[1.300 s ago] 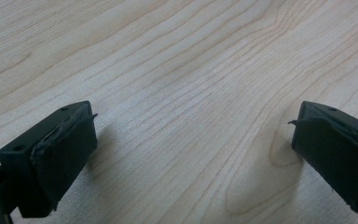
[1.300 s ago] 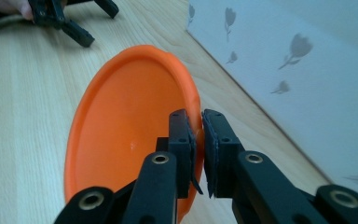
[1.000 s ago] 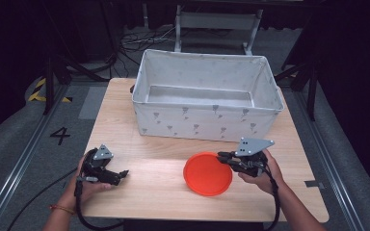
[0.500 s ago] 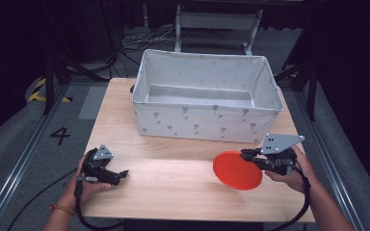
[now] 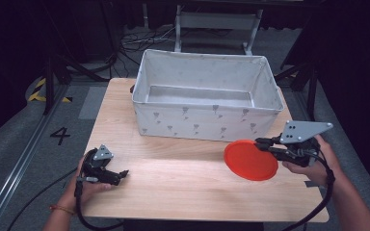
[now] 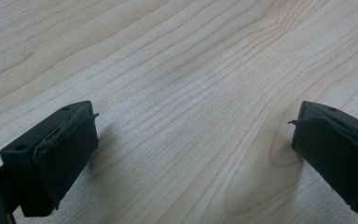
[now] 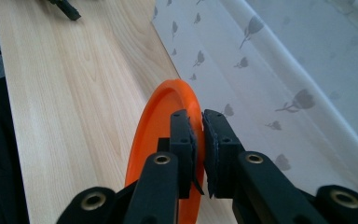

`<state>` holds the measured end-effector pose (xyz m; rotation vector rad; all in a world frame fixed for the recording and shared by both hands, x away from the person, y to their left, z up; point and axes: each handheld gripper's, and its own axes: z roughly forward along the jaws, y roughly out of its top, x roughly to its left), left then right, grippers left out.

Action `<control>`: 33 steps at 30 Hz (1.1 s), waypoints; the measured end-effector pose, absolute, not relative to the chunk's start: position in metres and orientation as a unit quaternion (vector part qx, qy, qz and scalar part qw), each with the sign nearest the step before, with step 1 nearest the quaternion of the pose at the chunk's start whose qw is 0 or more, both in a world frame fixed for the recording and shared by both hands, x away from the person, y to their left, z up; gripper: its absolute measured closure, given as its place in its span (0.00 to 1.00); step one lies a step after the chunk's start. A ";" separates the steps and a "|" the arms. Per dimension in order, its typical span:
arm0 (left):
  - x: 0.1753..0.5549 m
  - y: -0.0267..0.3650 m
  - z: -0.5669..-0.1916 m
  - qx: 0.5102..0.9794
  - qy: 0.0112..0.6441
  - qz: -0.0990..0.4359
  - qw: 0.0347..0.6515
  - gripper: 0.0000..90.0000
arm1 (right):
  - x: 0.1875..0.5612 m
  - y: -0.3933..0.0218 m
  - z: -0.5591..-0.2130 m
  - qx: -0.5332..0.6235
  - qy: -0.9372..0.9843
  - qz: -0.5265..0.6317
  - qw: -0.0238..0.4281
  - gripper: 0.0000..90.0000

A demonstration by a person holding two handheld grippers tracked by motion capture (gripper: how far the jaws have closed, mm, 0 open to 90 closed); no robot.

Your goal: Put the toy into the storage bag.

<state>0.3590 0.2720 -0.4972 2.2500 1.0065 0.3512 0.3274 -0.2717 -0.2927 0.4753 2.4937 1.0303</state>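
Note:
An orange plate (image 5: 250,160) hangs above the table's right side, in front of the fabric bin (image 5: 207,120). My right gripper (image 5: 264,144) is shut on the plate's right rim. In the right gripper view the plate (image 7: 154,135) stands on edge, its rim pinched by the right gripper (image 7: 197,122), with the bin's patterned wall (image 7: 270,84) just beyond. My left gripper (image 5: 120,175) rests low on the wood at the table's front left, held by a hand. In the left gripper view it (image 6: 191,135) is open over bare wood.
The large white fabric bin with a grey flower print takes up the back half of the wooden table (image 5: 173,183). Its inside looks empty. Cables trail from both grippers off the front edge. Dark floor and stands surround the table.
My right gripper has carried the orange plate from the table's front middle to the right and lifted it, tilting it. The left gripper has stayed in place.

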 end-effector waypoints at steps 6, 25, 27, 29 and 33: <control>0.359 0.272 -0.497 0.856 0.384 0.135 0.320 0.01 | 0.323 -0.276 -0.265 0.160 0.888 0.374 0.213 0.92; 0.358 0.272 -0.497 0.855 0.386 0.136 0.320 0.01 | 0.333 -0.278 -0.201 0.168 0.875 0.374 0.258 0.92; 0.358 0.272 -0.497 0.855 0.386 0.136 0.320 0.01 | 0.336 -0.277 -0.194 0.167 0.875 0.372 0.262 0.92; 0.358 0.272 -0.497 0.855 0.386 0.136 0.320 0.01 | 0.339 -0.276 -0.189 0.169 0.873 0.374 0.262 0.92; 0.358 0.272 -0.497 0.855 0.386 0.136 0.320 0.01 | 0.348 -0.274 -0.180 0.173 0.872 0.374 0.265 0.92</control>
